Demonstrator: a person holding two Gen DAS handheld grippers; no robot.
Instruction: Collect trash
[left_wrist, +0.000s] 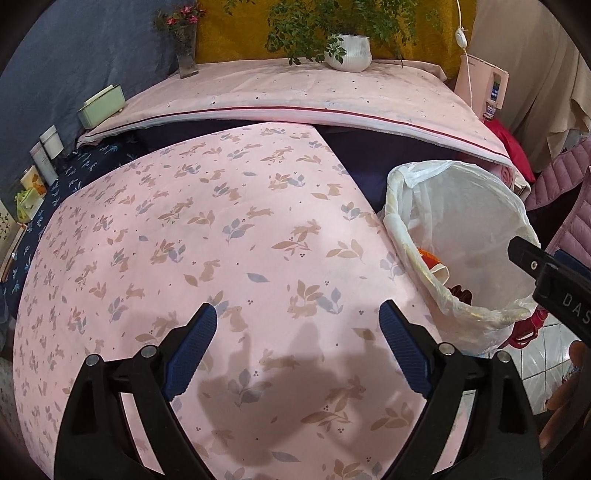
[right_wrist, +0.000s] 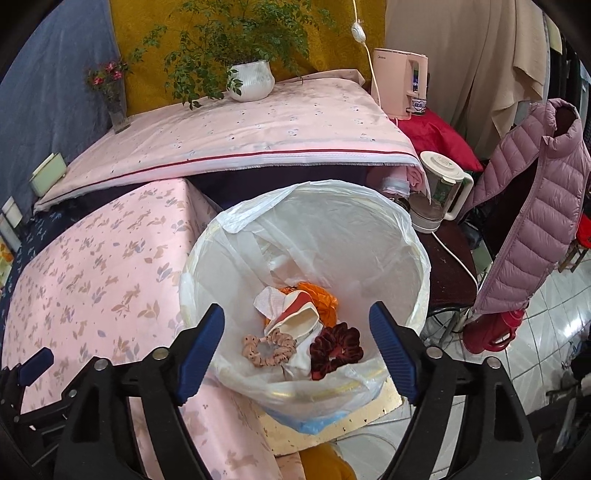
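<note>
A bin lined with a white plastic bag (right_wrist: 369, 251) stands at the right edge of a table under a pink rabbit-print cloth (right_wrist: 92, 280). Inside lie a pink scrunchie (right_wrist: 269, 347), a dark red scrunchie (right_wrist: 336, 349), an orange piece (right_wrist: 321, 295) and a white-and-red wrapper (right_wrist: 299, 314). My right gripper (right_wrist: 297, 312) hangs open above the bin's mouth with nothing between its fingers. My left gripper (left_wrist: 297, 314) is open and holds nothing over the bare rabbit-print cloth (left_wrist: 221, 240), left of the bin (left_wrist: 472, 221). One finger (left_wrist: 528, 254) of the right gripper shows over the bin's rim.
Behind is a higher surface under a pale pink cloth (left_wrist: 295, 96) with a potted plant (left_wrist: 349, 51), a flower vase (left_wrist: 186, 51) and a green box (left_wrist: 99, 105). Right of the bin are a kettle (right_wrist: 439, 192), a pink puffer jacket (right_wrist: 535, 206), a red flask (right_wrist: 495, 332) and tiled floor.
</note>
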